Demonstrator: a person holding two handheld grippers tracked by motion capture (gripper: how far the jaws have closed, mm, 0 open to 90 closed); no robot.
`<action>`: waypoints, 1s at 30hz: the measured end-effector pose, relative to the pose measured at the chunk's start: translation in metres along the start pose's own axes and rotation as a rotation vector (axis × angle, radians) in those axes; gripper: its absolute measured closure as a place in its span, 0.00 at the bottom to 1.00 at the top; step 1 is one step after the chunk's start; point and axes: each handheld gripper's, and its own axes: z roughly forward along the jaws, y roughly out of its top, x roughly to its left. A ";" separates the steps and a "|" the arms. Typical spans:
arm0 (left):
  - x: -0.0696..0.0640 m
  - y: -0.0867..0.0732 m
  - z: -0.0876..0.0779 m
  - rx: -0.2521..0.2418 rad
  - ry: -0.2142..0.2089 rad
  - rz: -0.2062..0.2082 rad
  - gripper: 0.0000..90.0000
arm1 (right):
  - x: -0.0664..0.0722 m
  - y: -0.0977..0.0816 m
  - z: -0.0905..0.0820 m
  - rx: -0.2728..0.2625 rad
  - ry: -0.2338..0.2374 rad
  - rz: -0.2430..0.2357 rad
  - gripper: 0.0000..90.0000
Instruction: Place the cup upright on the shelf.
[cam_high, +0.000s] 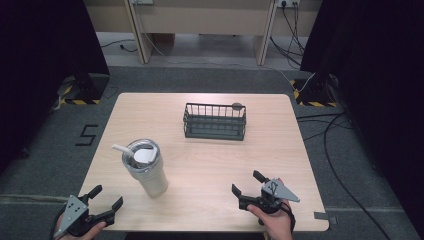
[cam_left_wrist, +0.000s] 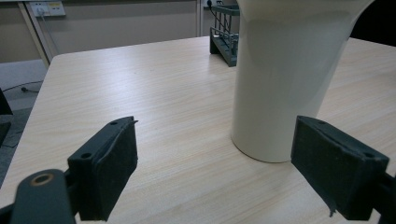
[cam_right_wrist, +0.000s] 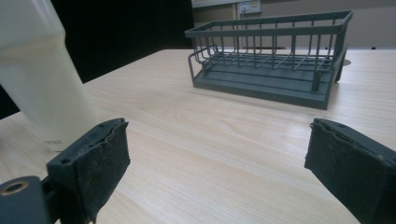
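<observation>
**Two open grippers at the near edge of a pale wooden desk**

Nearest the high view: left gripper (cam_high: 106, 199) at the desk's near left corner, right gripper (cam_high: 248, 184) over the near right part, each held in a hand (cam_high: 276, 223). Jaws spread wide on both, nothing between the pads. Grey three-cornered plate on top of each.

Just beyond the left gripper, standing upright on the desk (cam_high: 210, 165): a cream tumbler (cam_high: 146, 167) with a lid and a white straw (cam_high: 120, 149). Further back, right of centre: a dark wire basket (cam_high: 215, 121), well apart from the tumbler, with a small round grey thing at its far right corner, too small to identify.

Light wood grain across the surface, bare apart from these things. Grey carpet floor around it, black curtains on both sides, loose cables on the right, yellow-and-black striped tape at two stand bases, a pale wooden counter along the back wall.

In the left gripper view, tumbler top cut off by the frame, its base between the pads but farther out. In the right gripper view, tumbler cropped at the left; small print near its base unreadable.
</observation>
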 end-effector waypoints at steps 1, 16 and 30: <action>0.000 0.000 0.000 0.001 0.002 0.001 0.16 | 0.001 0.000 0.001 -0.001 0.001 -0.010 0.05; 0.000 0.000 -0.001 0.008 0.000 0.018 0.16 | 0.026 0.010 0.019 0.003 0.095 -0.078 0.02; 0.002 0.000 -0.002 0.005 0.003 0.024 0.16 | 0.042 0.023 0.044 -0.004 0.150 -0.122 0.03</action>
